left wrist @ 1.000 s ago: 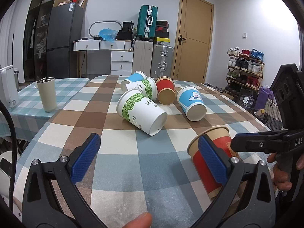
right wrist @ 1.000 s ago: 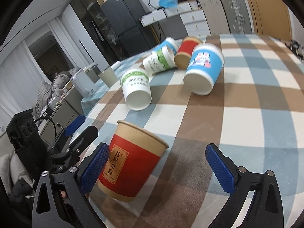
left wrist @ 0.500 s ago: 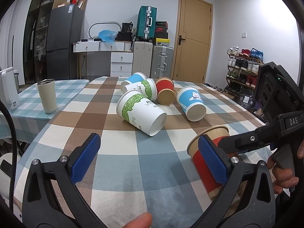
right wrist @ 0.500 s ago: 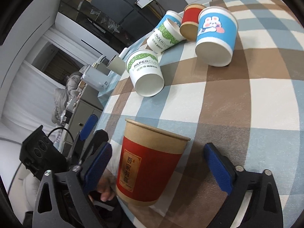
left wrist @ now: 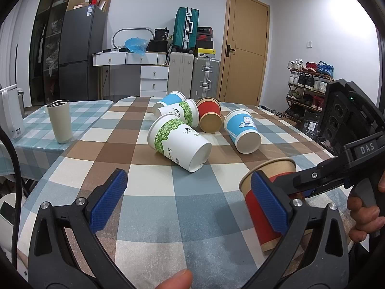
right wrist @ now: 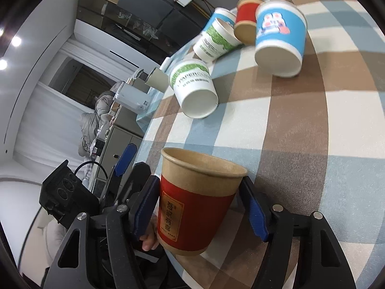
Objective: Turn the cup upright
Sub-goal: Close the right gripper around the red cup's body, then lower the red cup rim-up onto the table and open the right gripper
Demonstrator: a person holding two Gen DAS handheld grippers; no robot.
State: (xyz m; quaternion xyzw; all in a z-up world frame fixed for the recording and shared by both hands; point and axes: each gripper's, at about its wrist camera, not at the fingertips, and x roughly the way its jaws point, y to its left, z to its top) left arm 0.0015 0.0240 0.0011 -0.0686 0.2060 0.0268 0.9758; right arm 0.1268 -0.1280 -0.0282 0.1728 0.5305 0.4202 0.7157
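Observation:
A red-and-kraft paper cup (right wrist: 195,204) stands mouth-up at the near right corner of the checked table (left wrist: 168,192). My right gripper (right wrist: 202,207) is shut on it, one blue pad on each side of its wall. The same cup (left wrist: 262,207) shows in the left wrist view, partly behind my left gripper's right pad. My left gripper (left wrist: 190,200) is open and empty, low over the table's near edge. Several cups lie on their sides mid-table: a green-leaf white cup (left wrist: 179,143), a blue-and-white cup (left wrist: 241,131), a red cup (left wrist: 209,118).
Another green-leaf cup (left wrist: 179,113) and a blue cup (left wrist: 169,98) lie behind the others. A cream tumbler (left wrist: 60,120) stands on the adjoining table at left, next to a white appliance (left wrist: 9,113). Suitcases, drawers and a shoe rack (left wrist: 310,89) line the room.
My right gripper has closed its pads onto the red-and-kraft cup and rolled, so the cup now stands straighter. The left gripper has stayed where it was.

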